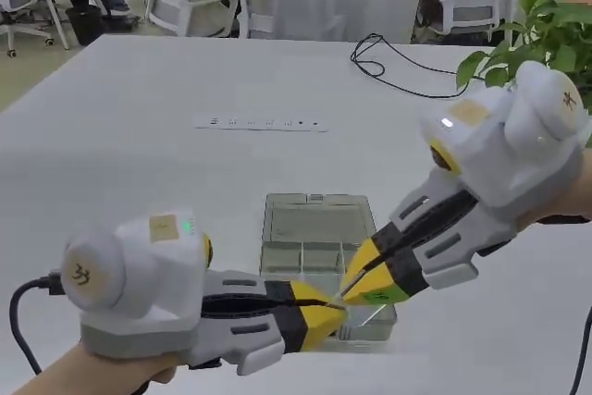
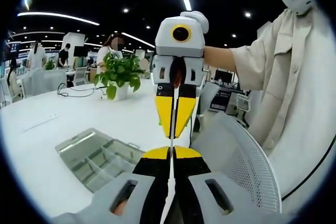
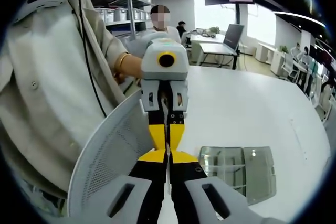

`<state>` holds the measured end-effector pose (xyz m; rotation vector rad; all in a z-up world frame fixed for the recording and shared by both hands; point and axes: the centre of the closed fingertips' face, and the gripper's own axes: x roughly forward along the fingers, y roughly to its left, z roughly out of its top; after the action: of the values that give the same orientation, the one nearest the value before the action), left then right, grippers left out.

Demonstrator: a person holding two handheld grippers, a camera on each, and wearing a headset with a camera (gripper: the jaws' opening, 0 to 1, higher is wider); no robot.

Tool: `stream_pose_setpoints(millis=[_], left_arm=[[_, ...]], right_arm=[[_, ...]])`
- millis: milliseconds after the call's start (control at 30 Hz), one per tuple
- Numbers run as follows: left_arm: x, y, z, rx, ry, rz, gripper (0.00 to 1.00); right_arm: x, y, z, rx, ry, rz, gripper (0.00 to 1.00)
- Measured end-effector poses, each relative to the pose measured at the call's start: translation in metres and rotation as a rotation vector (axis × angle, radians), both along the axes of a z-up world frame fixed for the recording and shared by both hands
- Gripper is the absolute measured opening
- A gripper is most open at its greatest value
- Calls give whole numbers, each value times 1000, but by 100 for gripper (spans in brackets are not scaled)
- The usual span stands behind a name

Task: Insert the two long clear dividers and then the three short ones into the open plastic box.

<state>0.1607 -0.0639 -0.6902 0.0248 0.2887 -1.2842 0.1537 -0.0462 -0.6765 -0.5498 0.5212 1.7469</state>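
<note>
The task is being judged as partly done. The box (image 1: pixel 277 261) is being shown open on the table (image 1: pixel 185 164) at lower centre of the head view, with its lid (image 1: pixel 314 215) laid back toward the top of the frame. Clear dividers (image 2: pixel 107 156) are already being seen standing in the base, splitting it into cells; how many are seated cannot be told.

The left gripper (image 1: pixel 326 314), at lower left of the head view, and the right gripper (image 1: pixel 356 286), coming in from the upper right, are being held tip to tip just above the lower right part of the box. In the left gripper view a thin clear divider (image 2: pixel 171 143) is being seen edge-on, running from one pair of jaws into the other. Both pairs of jaws are being kept clenched on it, one at each end.

This piece is being counted as not yet seated. What is left is being judged as lowering it into its slots, then placing any pieces not yet in.
</note>
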Motion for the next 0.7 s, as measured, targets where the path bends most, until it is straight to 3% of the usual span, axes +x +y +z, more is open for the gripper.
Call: stream_pose_setpoints(millis=[367,533,700], left_arm=[[9,2,2,10,-29,55,0],[14,3,3,4,-28,88,2],[16,6,2,4,-19,112,5]], right_arm=[[7,2,2,-18,-59,-24,2],[15,-2,0,-46,-87,-33,2],[21,-4,-1,-78,-79,-56,2]])
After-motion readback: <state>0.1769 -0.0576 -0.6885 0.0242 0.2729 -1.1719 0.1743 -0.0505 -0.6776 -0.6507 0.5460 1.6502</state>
